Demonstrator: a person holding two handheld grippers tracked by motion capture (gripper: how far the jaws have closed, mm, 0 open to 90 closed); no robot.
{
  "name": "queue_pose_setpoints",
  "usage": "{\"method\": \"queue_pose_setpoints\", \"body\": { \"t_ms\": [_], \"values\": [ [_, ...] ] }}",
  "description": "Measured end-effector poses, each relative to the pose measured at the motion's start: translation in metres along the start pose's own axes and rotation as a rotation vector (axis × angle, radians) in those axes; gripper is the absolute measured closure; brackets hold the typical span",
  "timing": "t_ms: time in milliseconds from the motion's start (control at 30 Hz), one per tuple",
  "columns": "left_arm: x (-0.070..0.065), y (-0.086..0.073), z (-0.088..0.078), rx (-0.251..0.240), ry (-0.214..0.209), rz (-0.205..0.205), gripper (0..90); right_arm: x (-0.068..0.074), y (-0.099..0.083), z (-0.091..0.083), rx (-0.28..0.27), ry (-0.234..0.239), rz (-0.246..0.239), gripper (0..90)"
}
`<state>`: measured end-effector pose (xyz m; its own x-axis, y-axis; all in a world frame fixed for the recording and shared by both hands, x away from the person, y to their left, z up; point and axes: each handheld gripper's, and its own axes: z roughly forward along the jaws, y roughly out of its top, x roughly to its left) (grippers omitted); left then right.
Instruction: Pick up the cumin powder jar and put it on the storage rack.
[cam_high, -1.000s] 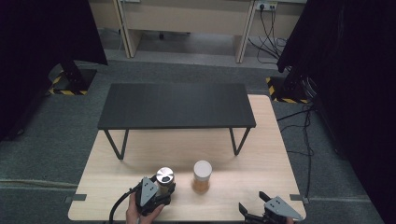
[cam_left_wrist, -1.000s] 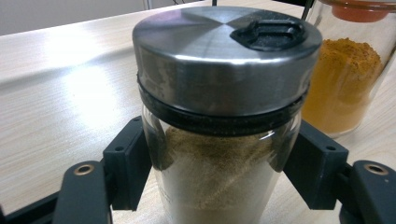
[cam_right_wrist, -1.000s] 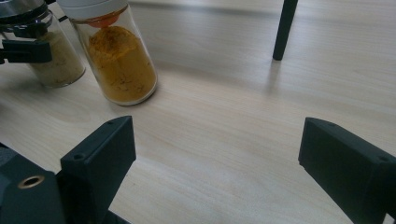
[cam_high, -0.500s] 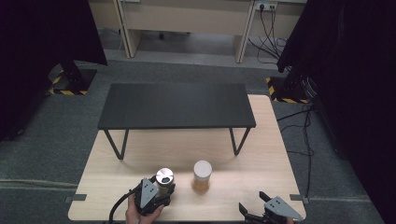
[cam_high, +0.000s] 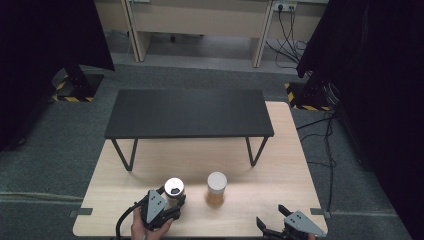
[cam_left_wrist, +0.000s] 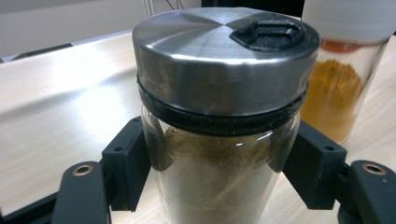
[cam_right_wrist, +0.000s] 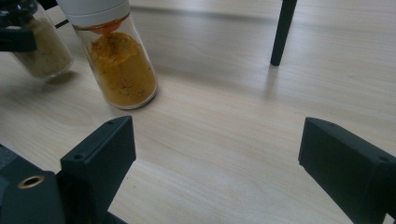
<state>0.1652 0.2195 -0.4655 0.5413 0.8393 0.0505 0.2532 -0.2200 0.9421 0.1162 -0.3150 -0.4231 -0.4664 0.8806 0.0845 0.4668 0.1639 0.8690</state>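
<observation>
My left gripper (cam_left_wrist: 219, 182) is clamped on the steel-lidded glass spice jar (cam_left_wrist: 219, 121), table's 7 o'clock edge. Smooth glass, likely slippery and breakable, so I'd grip mid-body. Right gripper (cam_right_wrist: 215, 168) wide open, empty.

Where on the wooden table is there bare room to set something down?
Free: the strip between the white-capped jar and the right gripper, and the wood under the black shelf between its legs. Crowded: the front left, where the left gripper flanks the steel-lidded jar.
</observation>
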Motion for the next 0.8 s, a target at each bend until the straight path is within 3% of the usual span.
{"method": "queue_pose_setpoints", "body": {
  "t_ms": [267, 633, 800],
  "values": [
    [0.005, 0.024, -0.019, -0.038, 0.013, 0.0, 30.2, 0.0, 0.001, -0.001, -0.002, -0.001, -0.002, 11.2],
    [0.008, 0.039, -0.029, -0.026, 0.005, 0.005, 30.2, 0.001, 0.002, -0.002, -0.008, -0.001, -0.005, 11.2],
    [0.011, 0.048, -0.034, -0.059, -0.003, 0.012, 30.2, 0.002, 0.002, -0.001, -0.005, 0.002, -0.006, 11.2]
  ]
}}
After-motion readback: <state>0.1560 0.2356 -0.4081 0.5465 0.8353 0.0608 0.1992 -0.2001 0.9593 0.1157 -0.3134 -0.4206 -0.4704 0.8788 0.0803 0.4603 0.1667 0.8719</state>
